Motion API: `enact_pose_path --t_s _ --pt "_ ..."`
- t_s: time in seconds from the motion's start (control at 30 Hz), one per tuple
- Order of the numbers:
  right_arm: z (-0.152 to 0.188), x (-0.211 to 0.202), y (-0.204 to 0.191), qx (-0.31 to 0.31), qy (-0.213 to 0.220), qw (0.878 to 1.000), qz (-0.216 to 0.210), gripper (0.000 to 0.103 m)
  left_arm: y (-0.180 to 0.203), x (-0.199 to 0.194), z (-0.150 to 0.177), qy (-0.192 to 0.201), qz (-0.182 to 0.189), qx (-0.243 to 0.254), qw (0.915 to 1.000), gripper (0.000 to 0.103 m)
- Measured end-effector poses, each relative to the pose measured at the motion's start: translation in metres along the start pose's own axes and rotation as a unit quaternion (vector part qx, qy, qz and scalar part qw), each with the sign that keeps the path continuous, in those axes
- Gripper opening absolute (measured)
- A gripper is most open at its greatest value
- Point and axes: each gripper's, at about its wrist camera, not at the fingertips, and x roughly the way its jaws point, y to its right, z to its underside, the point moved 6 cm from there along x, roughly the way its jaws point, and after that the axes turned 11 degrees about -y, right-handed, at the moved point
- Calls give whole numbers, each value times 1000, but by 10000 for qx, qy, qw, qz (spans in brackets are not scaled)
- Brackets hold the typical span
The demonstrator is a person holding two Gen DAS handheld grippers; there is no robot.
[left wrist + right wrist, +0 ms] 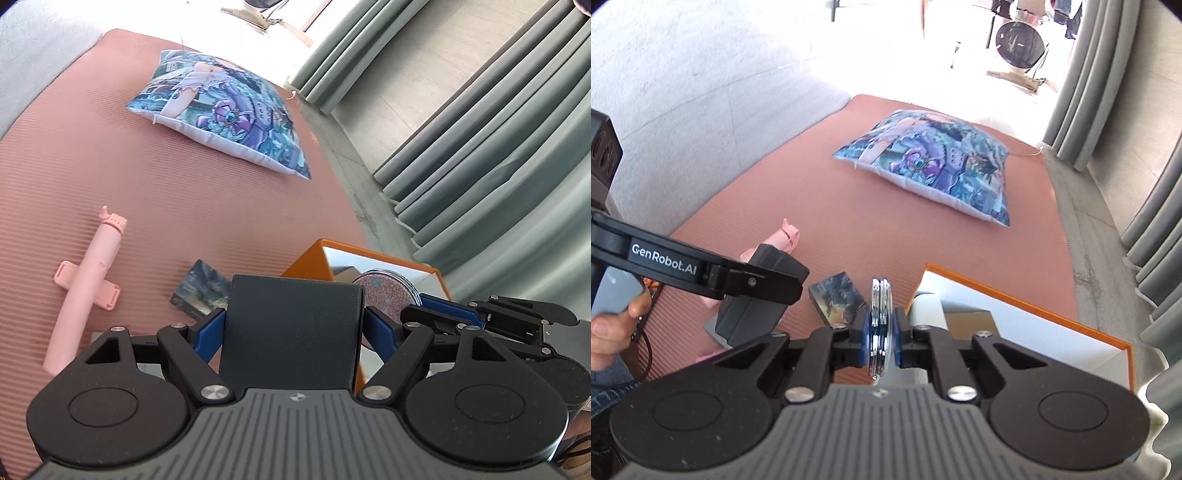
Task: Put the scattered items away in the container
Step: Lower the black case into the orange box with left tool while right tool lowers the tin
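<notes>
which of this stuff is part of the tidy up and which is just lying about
Part of the job:
- orange box, the container
- dark box in the left gripper
- round clear disc in the right gripper
- pink selfie stick on the mat
- picture card on the mat

Just lying about:
- printed cushion
- pink mat
- grey curtains

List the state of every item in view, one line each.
Left gripper: shut on dark box, lifted.
Right gripper: shut on round disc, held on edge.
Orange container: open.
Pink stick: lying on mat.
Picture card: flat on mat.
Pillow: lying on mat.
</notes>
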Motion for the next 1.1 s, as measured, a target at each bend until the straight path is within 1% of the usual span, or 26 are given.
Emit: enact_pose_path --t_s 0.03,0.17,0.27,0.37,0.5,0.6,0.67,0.77,0.9,0.97,1.03,1.1 --pt "2 -10 7 70 85 9999 88 14 8 0 -2 -1 103 12 9999 92" --pt "12 -22 35 226 242 9982 509 14 38 8 -11 -94 472 53 9988 92" --pt "24 -24 59 498 221 9962 681 14 62 19 -16 -209 733 116 9970 92" --pt "40 -22 83 808 142 9932 829 14 85 37 -17 -379 850 239 9954 92" --pt "62 -18 110 1192 16 9891 869 14 109 68 -19 -670 1088 204 9916 92" --pt "73 -11 128 1471 -38 9858 810 14 127 93 -24 -782 1095 296 9905 92" --pt "76 -5 139 1622 -49 9836 782 14 136 111 -26 -858 1014 368 9905 92" --pt "80 2 155 1862 -26 9796 756 14 141 135 -30 -885 971 303 9909 92" --pt "81 19 170 2248 20 9725 603 14 139 156 -32 -786 912 30 9927 92" --pt "84 27 174 2465 41 9680 466 14 139 163 -31 -678 884 14 9938 92" --pt "86 36 179 2691 53 9626 314 14 138 168 -27 -627 788 -2 9949 92" --pt "89 43 185 2994 56 9541 96 14 137 173 -25 -547 675 -64 9962 92"
